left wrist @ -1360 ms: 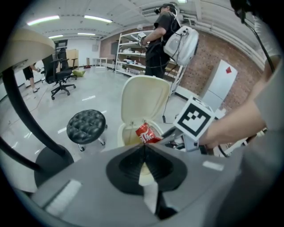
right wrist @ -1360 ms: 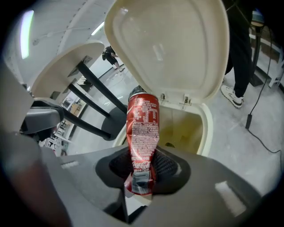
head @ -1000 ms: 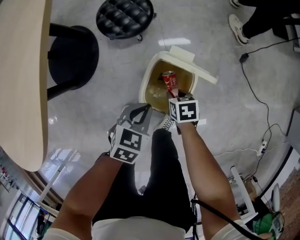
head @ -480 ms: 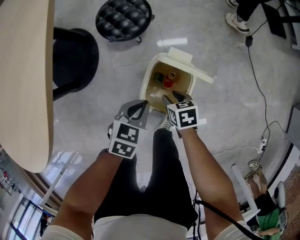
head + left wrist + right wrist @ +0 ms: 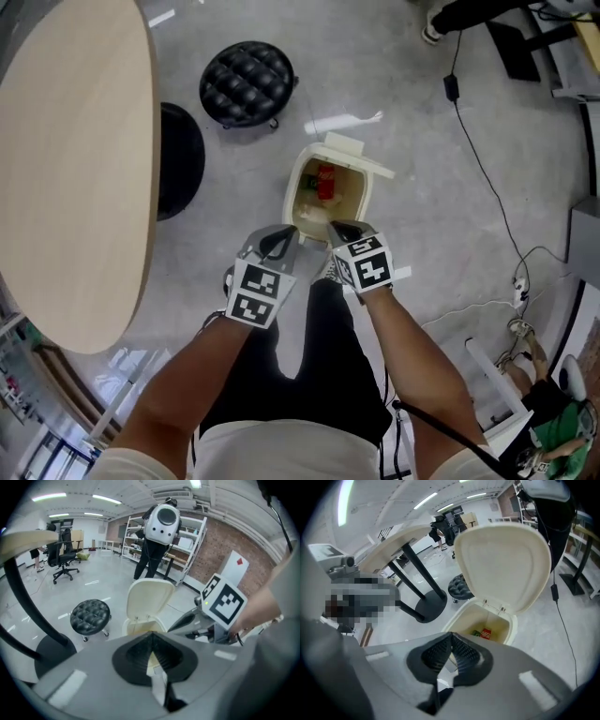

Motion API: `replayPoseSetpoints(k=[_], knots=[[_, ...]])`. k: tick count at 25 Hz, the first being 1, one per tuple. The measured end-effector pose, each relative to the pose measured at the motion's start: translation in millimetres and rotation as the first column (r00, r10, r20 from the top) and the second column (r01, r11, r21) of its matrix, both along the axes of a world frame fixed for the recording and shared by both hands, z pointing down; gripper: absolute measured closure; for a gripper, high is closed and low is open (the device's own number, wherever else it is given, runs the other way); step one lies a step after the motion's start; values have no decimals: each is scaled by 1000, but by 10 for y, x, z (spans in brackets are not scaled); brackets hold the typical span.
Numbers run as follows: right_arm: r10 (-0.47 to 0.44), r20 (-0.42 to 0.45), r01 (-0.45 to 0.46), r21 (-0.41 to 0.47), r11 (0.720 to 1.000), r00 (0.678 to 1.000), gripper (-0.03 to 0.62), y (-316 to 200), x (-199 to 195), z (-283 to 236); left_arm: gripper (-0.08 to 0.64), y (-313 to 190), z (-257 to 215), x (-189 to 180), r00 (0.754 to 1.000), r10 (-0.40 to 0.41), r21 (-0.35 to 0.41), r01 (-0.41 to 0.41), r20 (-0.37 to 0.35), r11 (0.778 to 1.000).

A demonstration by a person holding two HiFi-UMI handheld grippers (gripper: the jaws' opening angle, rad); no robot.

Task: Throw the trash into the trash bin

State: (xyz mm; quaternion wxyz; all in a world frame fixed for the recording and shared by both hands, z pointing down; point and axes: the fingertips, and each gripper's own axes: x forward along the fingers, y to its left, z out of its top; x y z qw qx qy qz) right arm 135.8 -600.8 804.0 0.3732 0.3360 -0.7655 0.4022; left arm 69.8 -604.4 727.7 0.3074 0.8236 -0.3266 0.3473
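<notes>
The trash bin stands on the grey floor right in front of the person's feet, with its cream lid tipped up and back, so the inside is open to view. The trash is already in there: a red can lies at the bottom, toward the hinged side, and in the right gripper view something green lies just beside it.

Both grippers hang over the near rim of the bin and point steeply down. The right gripper is above the near right edge of the opening. Its jaws have just been closing and now meet at the tips, with nothing between them. The left gripper sits just beside it, over the floor at the bin's near left corner. Its jaws are pressed together too, and it is empty. The two grippers are close but not touching.

On the left, a round wooden table juts over the floor on a black base. A black tufted stool stands between that base and the far side of the bin. A dark cable trails across the floor on the right. In the left gripper view another person stands by the shelving against the brick wall.
</notes>
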Motion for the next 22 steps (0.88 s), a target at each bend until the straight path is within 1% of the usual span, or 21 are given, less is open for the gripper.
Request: replayPoseSetpoints(k=[2,4,8,11,13,15,17,19,20,22], knots=[[-12,6,12,34,999,1000,589,27,2,-289,554,14,-192,19,1000,18,24,-18,-8,1000],[3,27,-6,79,997,1000,589,20,12,-647,554,13,-436,38,999,41,55,-40,-18,998],[42,101,-58,169,984,994,589,-13,-26,-1442,554,-20,-976,24,996,71,116,-65,-50,991],[59,171,-98,235,967,984,589,-16,-54,-2074,554,-84,-1424,10,992,87,171,-71,-89,983],[73,210,-133,289,948,975,590,-13,-55,-2511,554,-144,-1766,-7,988,103,219,-75,-118,973],[94,244,-175,338,925,965,589,-16,-73,-2906,554,-234,-2120,-61,984,104,263,-62,-147,963],[128,294,-233,356,905,947,589,-27,-131,-3228,554,-320,-2444,-138,978,102,298,-45,-179,954],[163,353,-294,358,886,921,590,-4,-218,-3515,554,-341,-2722,-219,972,111,320,-39,-208,947],[176,373,-318,365,875,911,590,37,-245,-3653,554,-327,-2852,-242,968,115,330,-35,-225,943],[194,387,-354,401,845,901,589,136,-247,-3916,554,-286,-3119,-263,957,123,352,-24,-263,936]])
